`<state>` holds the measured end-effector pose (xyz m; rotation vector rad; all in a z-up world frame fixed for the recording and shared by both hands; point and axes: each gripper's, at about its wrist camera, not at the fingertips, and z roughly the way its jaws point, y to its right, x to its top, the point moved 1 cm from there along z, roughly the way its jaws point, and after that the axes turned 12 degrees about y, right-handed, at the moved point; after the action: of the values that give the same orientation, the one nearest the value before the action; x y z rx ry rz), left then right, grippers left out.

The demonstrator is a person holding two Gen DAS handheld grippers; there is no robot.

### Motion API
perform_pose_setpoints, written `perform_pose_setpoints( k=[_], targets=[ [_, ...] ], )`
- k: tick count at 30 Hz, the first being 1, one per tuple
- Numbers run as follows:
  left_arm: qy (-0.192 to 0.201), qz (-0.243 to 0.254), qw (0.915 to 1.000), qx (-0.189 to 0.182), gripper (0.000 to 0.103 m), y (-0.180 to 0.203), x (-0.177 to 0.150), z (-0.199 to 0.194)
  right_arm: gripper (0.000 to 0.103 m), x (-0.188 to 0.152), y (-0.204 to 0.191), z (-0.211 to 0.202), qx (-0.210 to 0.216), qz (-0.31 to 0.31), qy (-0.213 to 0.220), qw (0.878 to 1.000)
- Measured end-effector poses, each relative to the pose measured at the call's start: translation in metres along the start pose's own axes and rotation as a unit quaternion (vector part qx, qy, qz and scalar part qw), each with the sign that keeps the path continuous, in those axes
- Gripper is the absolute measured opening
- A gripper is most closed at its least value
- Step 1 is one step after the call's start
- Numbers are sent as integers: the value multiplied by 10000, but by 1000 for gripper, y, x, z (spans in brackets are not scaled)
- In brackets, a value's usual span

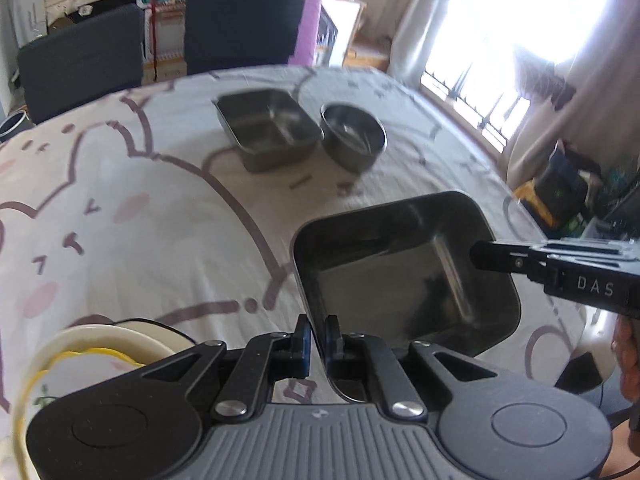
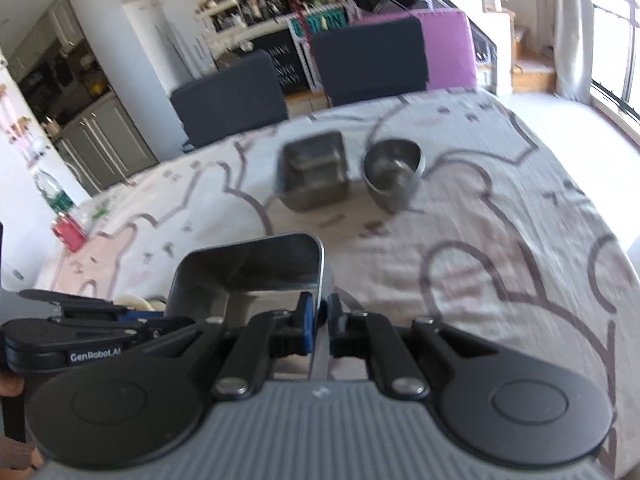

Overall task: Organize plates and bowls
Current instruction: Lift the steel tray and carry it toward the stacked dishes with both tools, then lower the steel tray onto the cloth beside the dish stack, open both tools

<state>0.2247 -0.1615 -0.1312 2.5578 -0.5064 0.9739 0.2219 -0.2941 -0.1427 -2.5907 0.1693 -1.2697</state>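
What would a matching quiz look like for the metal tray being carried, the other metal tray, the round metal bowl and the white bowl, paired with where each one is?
Things:
1. Carried square metal tray
2. Second metal tray
3. Round metal bowl
4. White bowl

Places:
A. Near edge of the table, beside the left gripper
B. Far on the tablecloth, right of its neighbour
C. Clamped by both grippers, the right gripper on its other rim
D. Far on the tablecloth, left of its neighbour

Pairs: 1-C, 2-D, 3-B, 4-A
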Motion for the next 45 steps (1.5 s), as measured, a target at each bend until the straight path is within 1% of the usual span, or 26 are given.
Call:
perform_pose_setpoints(
  k=[4,7,12,19,24,27,33,39,43,45],
  targets=[
    [-299,245,9993,12,9,14,-7,21,9,-8,13,9,-204,-24,-184,9996],
    [-510,399,9979,-21,11,21,-12,34,9,-7,21,13,-285,-17,-262,9992],
    [-665,518,9964,-20,12,25,-15,46,8,-8,26,22,-426,-107,-446,9980],
    [-747,594,9954,-109,13,32,-15,53,8,-10,34,41,-613,-239,-677,9955],
    [-824,659,9944,-59,13,32,-17,59,8,-11,36,48,-663,-250,-778,9944],
    [-873,694,9937,-65,13,32,-18,61,8,-16,35,55,-702,-360,-893,9929],
    [-854,640,9942,-123,14,28,-17,61,8,-16,35,60,-679,-383,-900,9929],
    [-835,578,9947,-189,15,27,-16,60,8,-19,41,67,-661,-339,-1062,9916],
    [-829,546,9947,-253,16,25,-16,60,8,-20,47,68,-580,-216,-1035,9927],
    [-824,536,9948,-270,17,25,-16,59,8,-21,47,69,-568,-302,-1046,9924]
  ],
)
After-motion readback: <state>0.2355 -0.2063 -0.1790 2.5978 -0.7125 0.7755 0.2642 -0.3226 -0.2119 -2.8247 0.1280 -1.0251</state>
